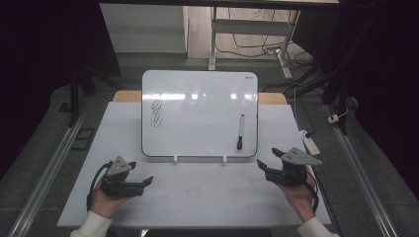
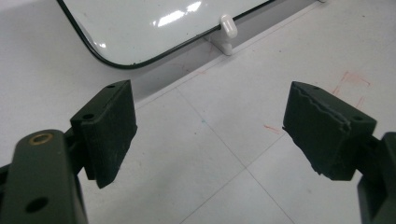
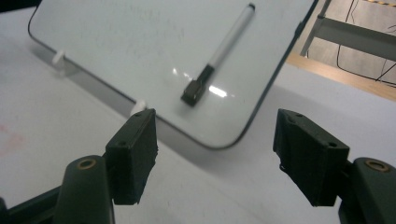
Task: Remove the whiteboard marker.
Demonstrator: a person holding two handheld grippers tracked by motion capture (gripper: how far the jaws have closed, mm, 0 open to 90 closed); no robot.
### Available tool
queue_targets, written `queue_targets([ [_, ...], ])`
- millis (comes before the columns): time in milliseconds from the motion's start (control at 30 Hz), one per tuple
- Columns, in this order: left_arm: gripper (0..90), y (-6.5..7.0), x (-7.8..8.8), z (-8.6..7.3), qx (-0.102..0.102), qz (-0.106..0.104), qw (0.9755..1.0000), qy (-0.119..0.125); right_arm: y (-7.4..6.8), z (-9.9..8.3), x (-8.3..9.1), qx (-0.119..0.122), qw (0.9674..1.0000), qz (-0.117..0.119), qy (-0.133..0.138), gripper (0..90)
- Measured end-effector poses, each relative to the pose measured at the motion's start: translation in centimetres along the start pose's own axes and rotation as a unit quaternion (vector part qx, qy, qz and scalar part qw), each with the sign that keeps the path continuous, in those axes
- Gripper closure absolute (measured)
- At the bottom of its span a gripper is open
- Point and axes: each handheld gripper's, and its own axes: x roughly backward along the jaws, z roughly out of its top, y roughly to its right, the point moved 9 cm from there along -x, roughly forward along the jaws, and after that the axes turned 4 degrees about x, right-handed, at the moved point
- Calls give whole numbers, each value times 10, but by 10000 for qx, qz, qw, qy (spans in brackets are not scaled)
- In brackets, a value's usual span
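Observation:
A white board [image 1: 197, 113] with a dark rim stands propped on the table, a black scribble [image 1: 156, 113] on its left part. A black-capped marker [image 1: 240, 131] lies on its right part, cap toward me. My left gripper [image 1: 142, 173] rests near the table's front left, open with nothing between its jaws. It faces the board's lower left corner [image 2: 154, 23] in the left gripper view, where my left gripper [image 2: 212, 135] spans bare table. My right gripper [image 1: 267, 157] is open at the front right. In the right gripper view the right gripper [image 3: 219, 154] faces the marker [image 3: 219, 51] on the board [image 3: 140, 46].
The board leans on two small white clips [image 1: 175, 159] at its lower edge. The white table [image 1: 197, 197] carries faint red marks [image 2: 350, 79]. A white power strip [image 1: 310, 143] lies off the table's right edge. A desk frame and cables [image 1: 257, 44] stand behind.

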Motion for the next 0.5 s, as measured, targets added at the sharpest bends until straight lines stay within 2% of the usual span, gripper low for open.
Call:
queue_targets([
  [133,179,1,-2,0,-43,-13,10000,-35,1,18,-12,-129,9999,-56,-12,308],
  [233,179,2,-4,-1,-87,-42,9999,-65,3,33,-24,-317,9994,-99,-11,298],
  [367,180,3,-6,-3,-184,-70,9998,-106,5,50,-43,-389,9987,-306,-69,300],
  [500,180,4,-7,-5,-291,-47,9995,-133,9,57,-64,-423,9972,-550,-270,313],
])
